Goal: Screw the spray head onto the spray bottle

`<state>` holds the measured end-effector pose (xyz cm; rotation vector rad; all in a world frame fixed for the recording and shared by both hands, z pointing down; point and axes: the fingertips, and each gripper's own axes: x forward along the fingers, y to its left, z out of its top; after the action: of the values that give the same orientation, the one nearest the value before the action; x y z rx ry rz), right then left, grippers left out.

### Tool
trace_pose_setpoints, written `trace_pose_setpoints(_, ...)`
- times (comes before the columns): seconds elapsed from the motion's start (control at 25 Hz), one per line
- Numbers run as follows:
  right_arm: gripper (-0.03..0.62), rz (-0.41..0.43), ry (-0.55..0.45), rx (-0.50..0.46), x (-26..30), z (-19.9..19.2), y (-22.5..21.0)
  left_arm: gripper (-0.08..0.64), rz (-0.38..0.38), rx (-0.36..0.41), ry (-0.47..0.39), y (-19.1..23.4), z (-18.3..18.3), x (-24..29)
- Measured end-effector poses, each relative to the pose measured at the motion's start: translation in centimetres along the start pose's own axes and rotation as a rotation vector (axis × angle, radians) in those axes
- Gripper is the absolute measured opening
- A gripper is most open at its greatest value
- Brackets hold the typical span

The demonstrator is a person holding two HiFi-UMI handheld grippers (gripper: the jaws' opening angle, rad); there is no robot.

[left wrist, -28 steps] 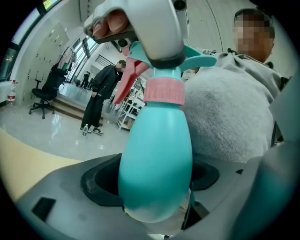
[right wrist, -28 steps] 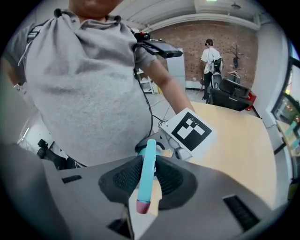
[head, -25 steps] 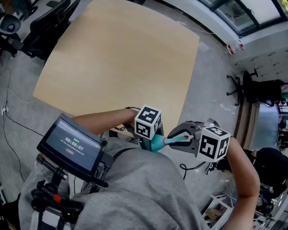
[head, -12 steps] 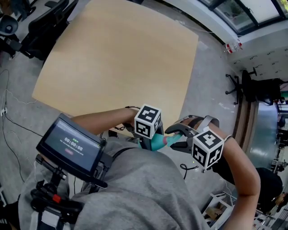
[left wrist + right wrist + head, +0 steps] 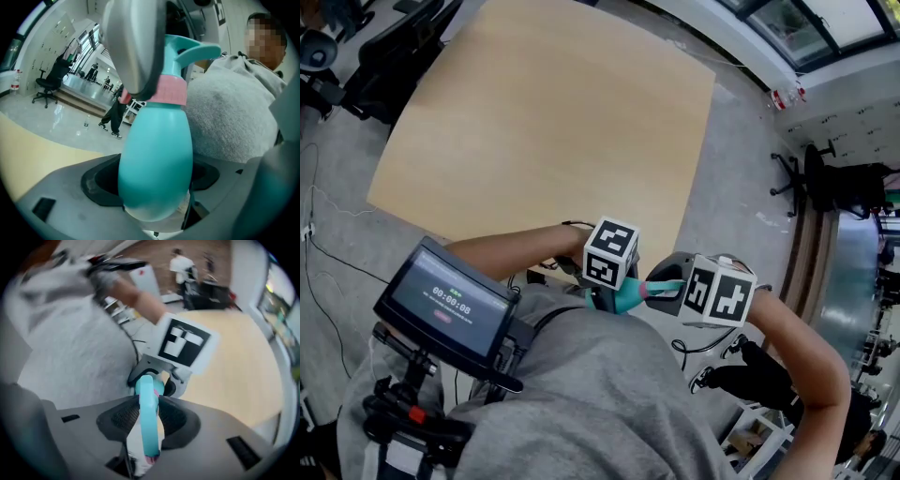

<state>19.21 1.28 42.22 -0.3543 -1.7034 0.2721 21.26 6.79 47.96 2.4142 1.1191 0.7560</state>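
Note:
My left gripper (image 5: 602, 292) is shut on the teal spray bottle (image 5: 154, 159), whose rounded body fills the gap between its jaws. Above the body sits a pink collar (image 5: 165, 90), with the teal spray head (image 5: 193, 48) on top. In the head view the bottle (image 5: 626, 300) is held close to the grey-shirted chest, below the table's near edge. My right gripper (image 5: 664, 287) comes in from the right. Its jaws are closing, and the spray head (image 5: 147, 416) stands between the pads, which press on its sides. One of its grey fingers (image 5: 133, 42) covers the left of the spray head.
A bare wooden table (image 5: 544, 122) lies ahead. A small screen on a mount (image 5: 445, 305) sits at the lower left. Office chairs (image 5: 394, 47) stand left of the table, and another chair (image 5: 825, 183) at the right. Cables run over the grey floor.
The right gripper has turned about the spray head: its marker cube rolled and shifted left, nearer the bottle. The left gripper and the bottle have stayed in place.

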Motion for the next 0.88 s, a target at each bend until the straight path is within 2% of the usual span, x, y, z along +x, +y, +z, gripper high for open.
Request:
trace_pose_setpoints(0.08,0.132,0.133,-0.045,0.455,0.2,-0.3,-0.3,0.383,0.000,-0.035,0.009,0.1,-0.2,0.2)
trace_pose_setpoints(0.12,0.132,0.195,-0.070,0.615,0.2,-0.2,-0.3,0.383,0.002,-0.042,0.015,0.1,-0.3,0.2)
trace_pose_setpoints(0.16,0.132,0.239,-0.092,0.712,0.0,-0.1,-0.2,0.383,0.004,-0.043,0.022,0.1,-0.3,0.2)
trace_pose_setpoints(0.24,0.132,0.271,-0.120,0.783,-0.2,-0.1,0.0,0.383,0.007,-0.038,0.032,0.1,-0.2,0.2)
trace_pose_setpoints(0.32,0.132,0.260,-0.123,0.764,-0.4,-0.1,0.3,0.383,0.008,-0.027,0.038,0.0,0.0,0.2)
trace_pose_setpoints(0.44,0.156,0.233,-0.097,0.633,-0.5,-0.6,1.1,0.383,0.013,-0.012,0.042,0.0,0.2,0.2)
trace_pose_setpoints(0.48,0.249,0.223,-0.090,0.564,-0.7,-0.6,1.4,0.383,0.014,-0.008,0.042,-0.1,0.2,0.2)
trace_pose_setpoints(0.56,0.273,0.192,-0.093,0.396,-1.9,-0.4,1.8,0.383,0.016,-0.003,0.041,-0.1,0.2,0.2)
trace_pose_setpoints(0.64,0.275,0.118,-0.085,0.194,-3.6,0.0,1.7,0.383,0.017,0.002,0.038,-0.1,0.3,0.1)
trace_pose_setpoints(0.72,0.275,-0.010,-0.051,-0.045,-4.7,0.1,1.1,0.383,0.018,0.007,0.035,-0.1,0.3,0.1)
trace_pose_setpoints(0.8,0.274,-0.144,0.020,-0.304,-4.6,0.1,0.5,0.383,0.019,0.011,0.034,-0.2,0.3,0.0)
trace_pose_setpoints(0.88,0.273,-0.236,0.105,-0.533,-3.7,0.0,0.3,0.383,0.020,0.017,0.036,-0.2,0.4,0.1)
